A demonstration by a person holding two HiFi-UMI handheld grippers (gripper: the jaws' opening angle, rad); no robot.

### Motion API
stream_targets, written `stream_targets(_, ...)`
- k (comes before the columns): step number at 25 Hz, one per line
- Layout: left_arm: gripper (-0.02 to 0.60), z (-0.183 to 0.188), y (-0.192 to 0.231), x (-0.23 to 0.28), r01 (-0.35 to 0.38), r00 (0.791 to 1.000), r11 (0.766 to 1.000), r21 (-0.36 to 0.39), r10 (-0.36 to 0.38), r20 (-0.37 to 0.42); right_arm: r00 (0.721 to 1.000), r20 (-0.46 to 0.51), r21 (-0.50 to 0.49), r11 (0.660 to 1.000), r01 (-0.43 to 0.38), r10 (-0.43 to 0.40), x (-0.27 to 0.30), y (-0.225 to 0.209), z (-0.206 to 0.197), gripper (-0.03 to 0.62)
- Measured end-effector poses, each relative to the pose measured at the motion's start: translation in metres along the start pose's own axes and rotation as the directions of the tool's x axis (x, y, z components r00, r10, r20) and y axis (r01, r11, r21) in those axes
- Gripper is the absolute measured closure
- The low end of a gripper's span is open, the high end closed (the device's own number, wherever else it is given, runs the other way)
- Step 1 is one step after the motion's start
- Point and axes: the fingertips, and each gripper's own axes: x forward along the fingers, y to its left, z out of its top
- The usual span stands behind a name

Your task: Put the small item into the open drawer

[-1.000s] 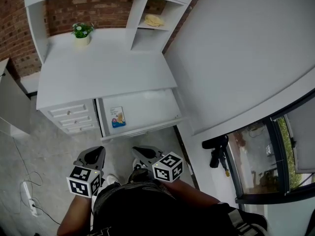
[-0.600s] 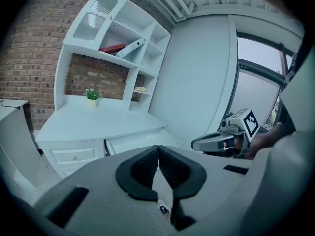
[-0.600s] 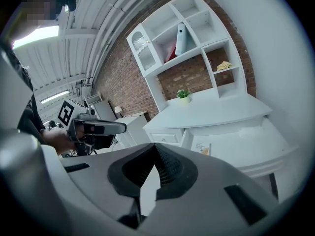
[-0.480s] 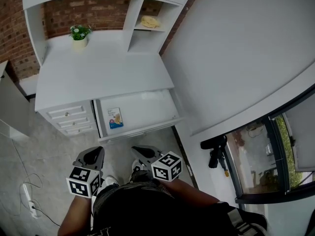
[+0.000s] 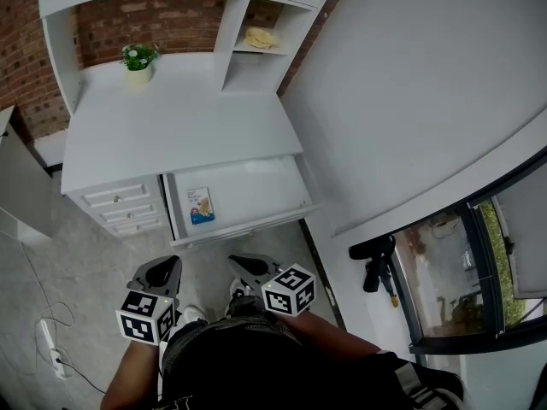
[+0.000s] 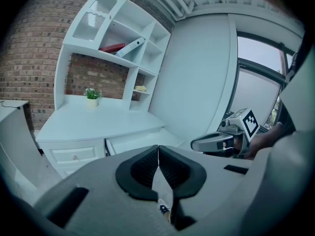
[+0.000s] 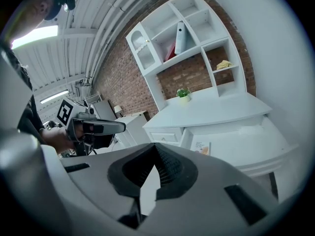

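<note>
Presently, left tongs and right tongs are held closed and empty; a packet is seen in the drawer.

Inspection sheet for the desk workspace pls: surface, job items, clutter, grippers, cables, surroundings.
Surface: white desk top, bare apart from a potted plant at its back left.
Job's things: drawer pulled open; small packet lies flat at its left end.
Clutter: yellow thing on a shelf.
Grippers: left gripper and right gripper both shut, empty, short of the desk.
Cables: power strip with cord on the floor, left.
Surroundings: brick wall behind, window at right.
</note>
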Motion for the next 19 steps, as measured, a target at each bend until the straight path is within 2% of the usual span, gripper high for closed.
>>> stream_targets(19,0.561,0.0007,0.0058,-0.0006,0.011,1.000,1.000,0.006,-0.011,-0.010,1.000,-0.024,0.001,1.000,0.013,-0.013,0.0051,-0.0005,-0.0018,0.591)
